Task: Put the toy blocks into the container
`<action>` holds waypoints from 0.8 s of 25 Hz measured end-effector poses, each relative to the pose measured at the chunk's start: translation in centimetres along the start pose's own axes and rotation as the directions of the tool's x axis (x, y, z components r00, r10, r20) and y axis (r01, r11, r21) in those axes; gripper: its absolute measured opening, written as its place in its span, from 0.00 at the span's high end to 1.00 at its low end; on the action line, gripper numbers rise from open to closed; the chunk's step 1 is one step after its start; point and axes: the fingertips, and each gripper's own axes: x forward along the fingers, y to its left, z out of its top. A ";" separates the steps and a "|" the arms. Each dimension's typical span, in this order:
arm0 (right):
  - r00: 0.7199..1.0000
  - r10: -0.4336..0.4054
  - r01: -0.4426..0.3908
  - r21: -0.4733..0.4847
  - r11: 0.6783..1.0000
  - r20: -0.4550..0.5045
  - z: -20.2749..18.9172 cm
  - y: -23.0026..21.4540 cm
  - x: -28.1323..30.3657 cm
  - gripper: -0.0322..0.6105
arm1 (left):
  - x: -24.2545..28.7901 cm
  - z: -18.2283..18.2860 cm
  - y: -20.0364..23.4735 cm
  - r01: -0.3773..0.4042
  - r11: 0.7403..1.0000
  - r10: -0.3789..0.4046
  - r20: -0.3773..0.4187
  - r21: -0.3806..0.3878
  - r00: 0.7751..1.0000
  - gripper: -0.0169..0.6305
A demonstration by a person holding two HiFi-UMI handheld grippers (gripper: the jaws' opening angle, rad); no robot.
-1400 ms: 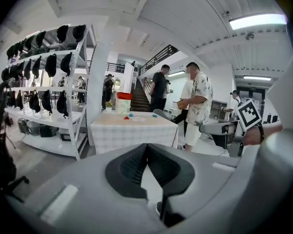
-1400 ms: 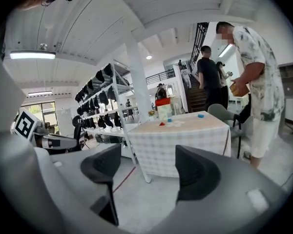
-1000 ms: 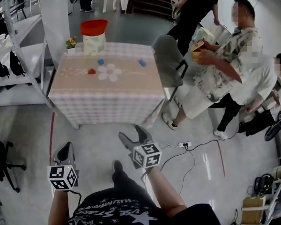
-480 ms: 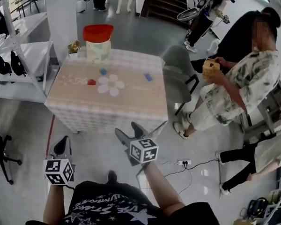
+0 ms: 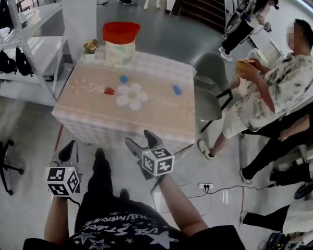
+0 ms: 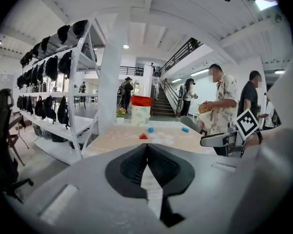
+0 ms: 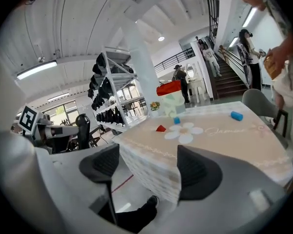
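A checked-cloth tabletop (image 5: 161, 120) fills the middle of the head view, with a grey chair (image 5: 211, 87) at its 3 o'clock side and a person in a patterned shirt (image 5: 271, 90) beyond that. The container (image 5: 120, 47), a pale tub with a red lid, stands at the tabletop's 11 o'clock corner beside a small potted plant (image 5: 90, 47). Short of the tabletop's near edge, both grippers hang over the floor. The right gripper (image 5: 140, 139) has its fingers spread wide with nothing between them. The left gripper (image 5: 68, 151) has its fingers pressed together, empty. Around a white flower print (image 5: 132, 95) lie three toy blocks: a blue block (image 5: 177, 89) at 3 o'clock, a red block (image 5: 109, 91) at 9 o'clock, and a blue cube (image 5: 123, 79) at 11 o'clock.
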 end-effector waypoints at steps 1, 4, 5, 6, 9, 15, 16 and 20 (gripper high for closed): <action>1.000 -0.001 0.001 -0.003 1.000 -0.002 0.5 -0.2 0.8 0.38 | 0.8 0.2 0.5 0.000 1.000 0.000 0.000 -0.003 1.000 0.96; 1.000 -0.012 0.012 -0.016 1.000 -0.010 1.9 -1.3 3.7 0.38 | 4.0 0.7 2.0 0.008 1.000 -0.008 -0.002 -0.014 1.000 0.96; 1.000 -0.018 0.018 -0.019 1.000 -0.014 2.4 -1.8 4.7 0.38 | 5.1 0.9 2.5 0.013 1.000 -0.013 -0.003 -0.015 1.000 0.96; 1.000 -0.024 0.023 -0.021 1.000 -0.018 3.0 -2.3 5.9 0.38 | 6.4 1.2 3.0 0.017 1.000 -0.017 -0.004 -0.015 1.000 0.96; 0.999 -0.030 0.029 -0.023 0.999 -0.031 4.9 -3.7 9.8 0.38 | 10.3 2.4 5.0 0.026 1.000 -0.026 -0.008 -0.011 1.000 0.96; 0.993 -0.029 0.019 -0.090 0.996 -0.115 7.0 -5.6 17.7 0.38 | 17.7 3.9 9.1 0.043 0.999 -0.044 -0.042 -0.020 0.998 0.96; 0.991 -0.020 0.007 -0.099 0.995 -0.136 7.2 -5.8 19.0 0.38 | 18.8 4.3 9.7 0.047 0.999 -0.048 -0.047 -0.020 0.998 0.96; 0.972 0.013 -0.044 -0.130 0.991 -0.235 7.2 -6.0 23.1 0.38 | 22.1 5.4 11.6 0.064 0.998 -0.065 -0.066 -0.020 0.996 0.96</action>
